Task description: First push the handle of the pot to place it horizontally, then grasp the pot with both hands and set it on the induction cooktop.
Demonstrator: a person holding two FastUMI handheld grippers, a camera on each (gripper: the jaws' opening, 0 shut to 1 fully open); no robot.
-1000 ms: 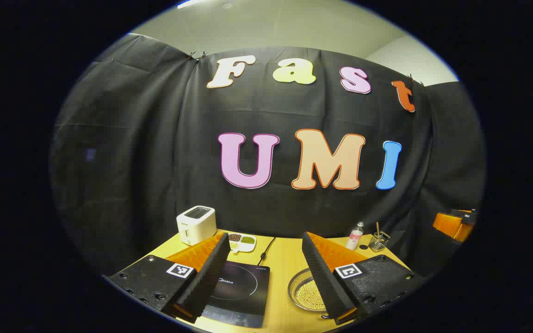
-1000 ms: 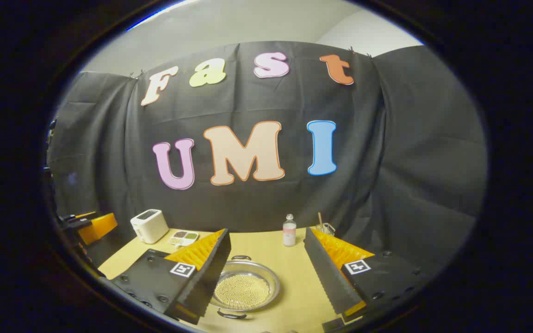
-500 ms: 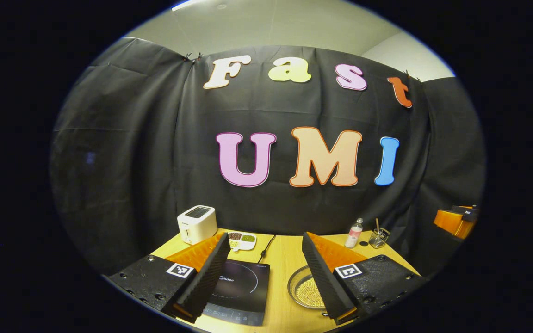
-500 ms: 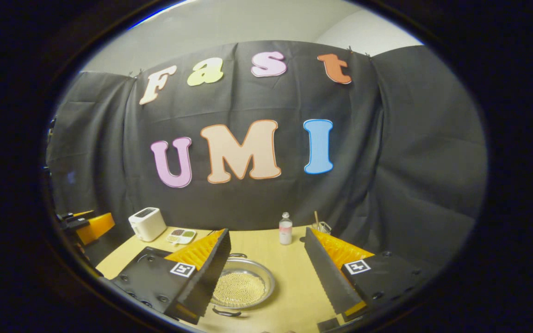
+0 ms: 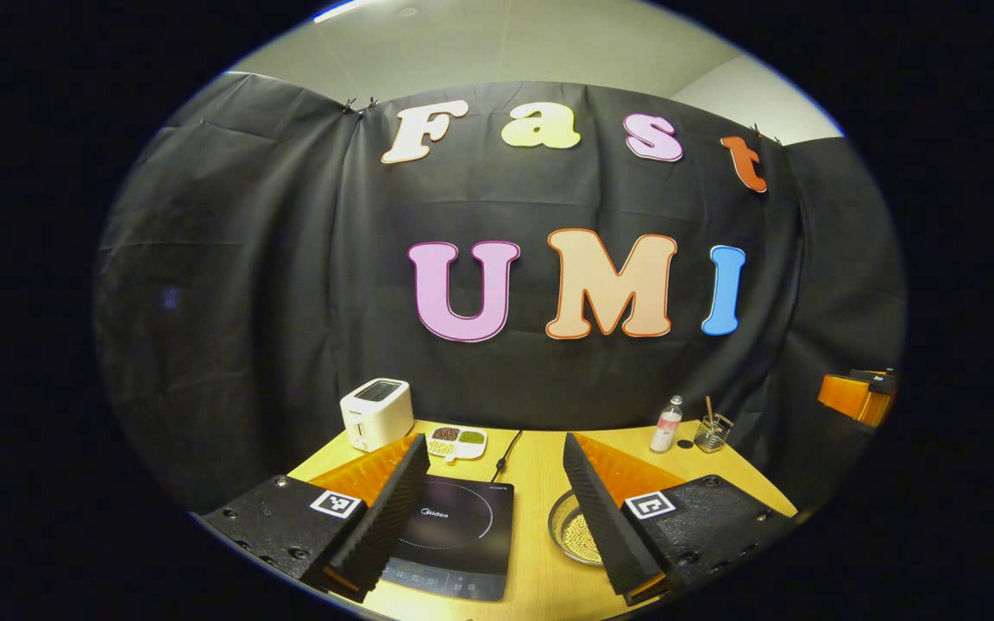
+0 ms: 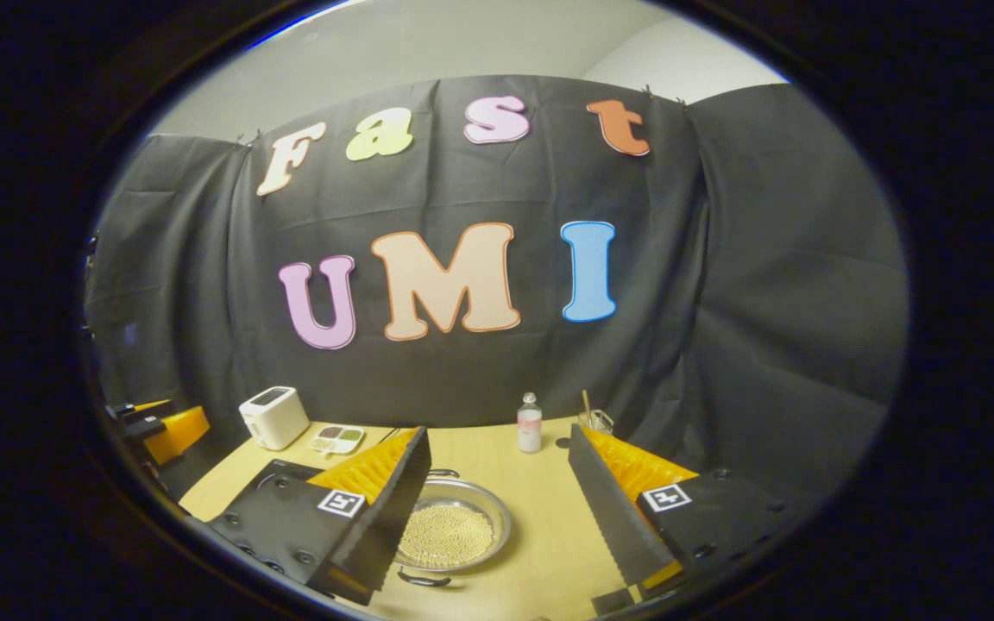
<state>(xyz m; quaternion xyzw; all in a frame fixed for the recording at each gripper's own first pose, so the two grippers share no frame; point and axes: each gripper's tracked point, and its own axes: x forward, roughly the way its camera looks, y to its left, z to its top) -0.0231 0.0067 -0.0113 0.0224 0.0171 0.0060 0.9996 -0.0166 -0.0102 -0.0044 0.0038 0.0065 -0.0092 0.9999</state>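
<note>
**A:** What has just changed on your side?

**B:** Both views have slid a little. Under my right tool [image 6: 497, 526], whose fingers stand spread with nothing between them, the shallow steel pot filled with small pale beads [image 6: 454, 535] now lies a touch lower and more to the left than a second ago. My left tool [image 5: 493, 517] is spread and empty too, and the flat black glass induction cooktop [image 5: 454, 539] below it sits further right in the view than it did.

**A:** What does that mean for the task?

**B:** I judge I am only lining up. The pot rests on the pale wooden bench [image 6: 549, 492], just to the right of the cooktop, one dark loop handle [image 6: 422, 580] towards me and one away. So the handles are not yet horizontal, and no push has begun.

**A:** And further back?

**B:** The white toaster [image 5: 377, 413], the small divided dish of beans [image 5: 457, 441], the clear bottle [image 6: 529, 423] and the glass holding a stick [image 6: 598, 420] have shifted only as the cameras moved. None looks disturbed.
</note>
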